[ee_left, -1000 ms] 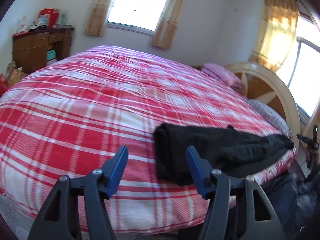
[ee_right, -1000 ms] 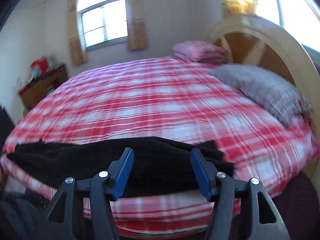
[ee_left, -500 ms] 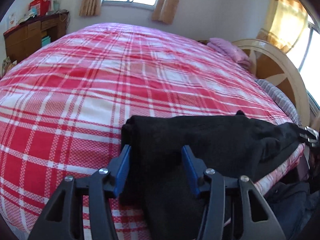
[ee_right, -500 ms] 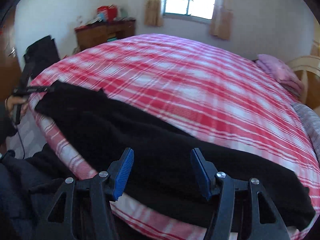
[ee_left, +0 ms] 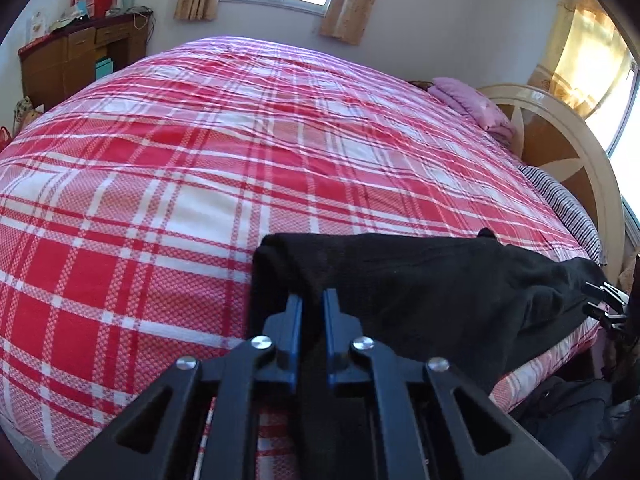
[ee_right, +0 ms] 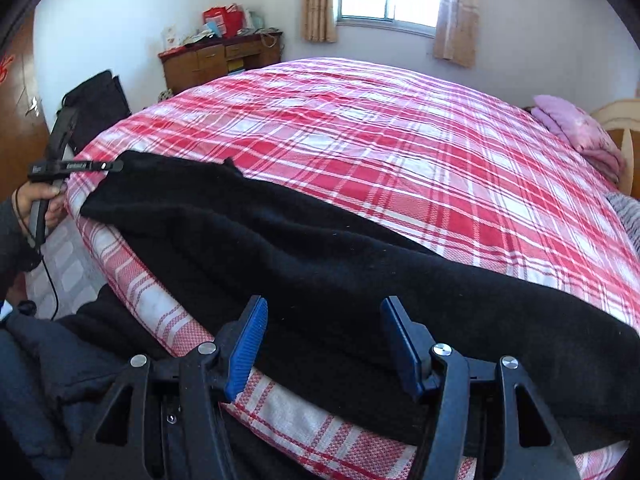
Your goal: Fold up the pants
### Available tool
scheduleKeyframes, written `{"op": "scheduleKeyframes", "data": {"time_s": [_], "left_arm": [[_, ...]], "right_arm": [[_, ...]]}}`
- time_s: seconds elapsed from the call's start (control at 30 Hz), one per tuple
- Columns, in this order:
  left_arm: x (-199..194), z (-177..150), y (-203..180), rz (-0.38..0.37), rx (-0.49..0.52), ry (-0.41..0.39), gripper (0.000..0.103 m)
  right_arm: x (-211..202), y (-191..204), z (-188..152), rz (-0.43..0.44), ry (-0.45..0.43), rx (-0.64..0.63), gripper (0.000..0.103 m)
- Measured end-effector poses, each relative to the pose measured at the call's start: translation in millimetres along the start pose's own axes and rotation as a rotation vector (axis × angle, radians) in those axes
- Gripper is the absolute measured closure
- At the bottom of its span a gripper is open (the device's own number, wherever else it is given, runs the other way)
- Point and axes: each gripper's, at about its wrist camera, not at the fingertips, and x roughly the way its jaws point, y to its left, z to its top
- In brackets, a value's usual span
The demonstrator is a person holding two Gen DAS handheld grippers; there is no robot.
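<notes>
Pants [ee_right: 320, 248] stretch lengthwise along the bed's [ee_left: 240, 152] near edge. Your left gripper [ee_left: 311, 300] is clenched on one end; your right gripper [ee_right: 323, 322] hangs spread over the middle.

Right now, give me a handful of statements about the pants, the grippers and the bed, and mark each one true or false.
1. The left gripper is shut on the black pants. True.
2. The right gripper is clamped on the pants. False: its jaws stand wide open over the cloth.
3. The pants lie along the near edge of the bed. True.
4. The bed cover is plain blue. False: it is red and white plaid.
5. A folded pink blanket sits by the headboard. True.
</notes>
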Motion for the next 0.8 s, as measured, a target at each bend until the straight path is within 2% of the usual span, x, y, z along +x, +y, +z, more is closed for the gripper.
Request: {"op": "scheduleKeyframes", "data": {"time_s": [0.2, 0.27, 0.33, 0.43, 0.57, 0.7, 0.8], "left_arm": [[-23.7, 31.8, 9.9, -0.121, -0.106, -0.054, 0.096], [-21.4, 44.4, 6.7, -0.110, -0.092, -0.049, 0.096], [-1.8, 49.6, 8.1, -0.068, -0.095, 0.012, 0.096], [20.1, 44.9, 16.7, -0.013, -0.108, 0.050, 0.095], [30.4, 39.2, 29.7, -0.034, -0.148, 0.040, 0.095], [24.5, 35.5, 28.0, -0.039, -0.138, 0.025, 0.093], [19.5, 34.2, 25.8, -0.037, -0.124, 0.010, 0.092]], "right_arm": [[9.7, -6.6, -1.8, -0.014, 0.020, 0.029, 0.042], [11.9, -4.3, -3.5, -0.014, 0.023, 0.021, 0.042], [14.1, 0.2, -5.2, -0.019, 0.026, 0.006, 0.042], [12.3, 9.3, -9.2, -0.034, 0.020, -0.041, 0.042], [12.2, 19.7, -12.2, -0.040, 0.021, -0.100, 0.042], [20.2, 33.4, -15.5, -0.039, 0.042, -0.166, 0.042], [30.7, 47.2, -19.7, -0.075, 0.064, -0.261, 0.042]]}}
